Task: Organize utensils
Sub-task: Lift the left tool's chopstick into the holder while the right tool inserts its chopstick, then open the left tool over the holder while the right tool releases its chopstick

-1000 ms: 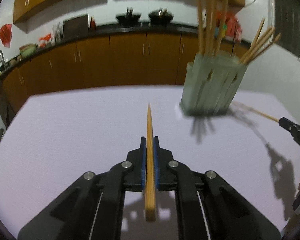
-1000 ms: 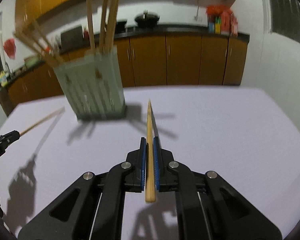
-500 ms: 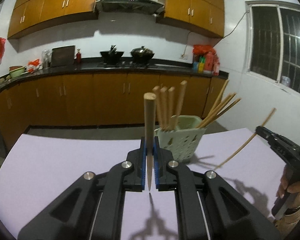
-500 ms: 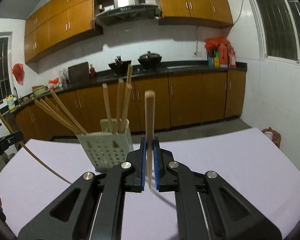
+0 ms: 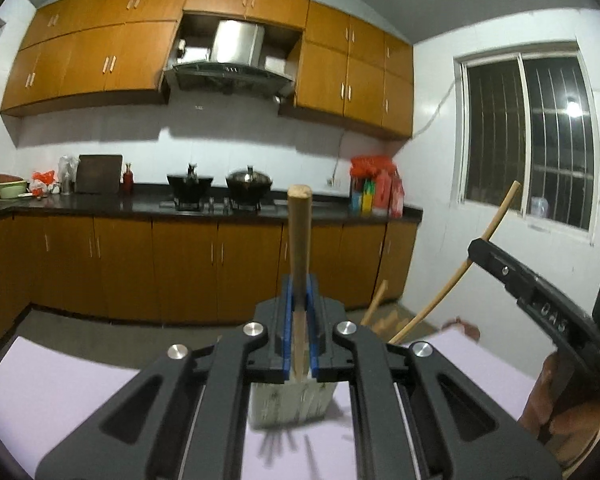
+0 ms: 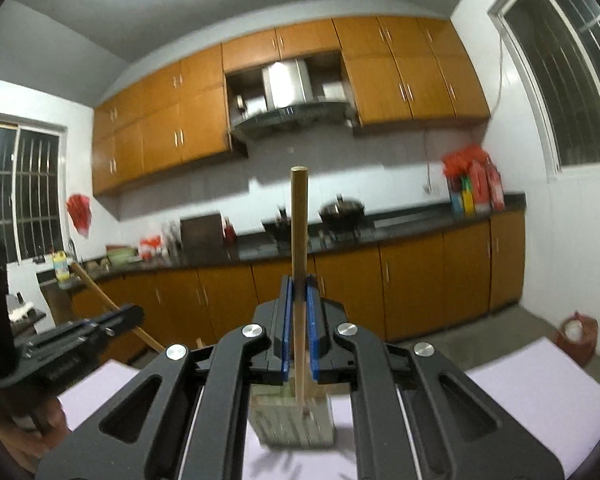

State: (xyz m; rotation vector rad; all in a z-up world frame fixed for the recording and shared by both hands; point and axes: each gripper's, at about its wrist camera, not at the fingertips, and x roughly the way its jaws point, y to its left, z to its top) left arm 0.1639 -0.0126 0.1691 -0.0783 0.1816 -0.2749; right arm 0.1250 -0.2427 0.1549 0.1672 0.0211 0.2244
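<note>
Both grippers have risen, tipping their chopsticks upright: left gripper point(image 5: 299, 308) and right gripper point(image 6: 299, 312) jaws clamp one each (tips down) above the holder point(image 6: 292, 420), presumably for dropping in.

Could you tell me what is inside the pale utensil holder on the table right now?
The holder is largely hidden behind the left gripper; only some chopstick ends rise beside it, and its inside is covered.

Orange-brown wall cabinets point(image 5: 100, 60) flank a steel range hood point(image 5: 228, 68) above a dark countertop point(image 5: 140, 202), where two black pots point(image 5: 248, 184) sit on the hob near a dark board point(image 5: 99, 174). Red packages point(image 5: 374, 186) crowd the countertop's right end beside a barred window point(image 5: 528, 136).
</note>
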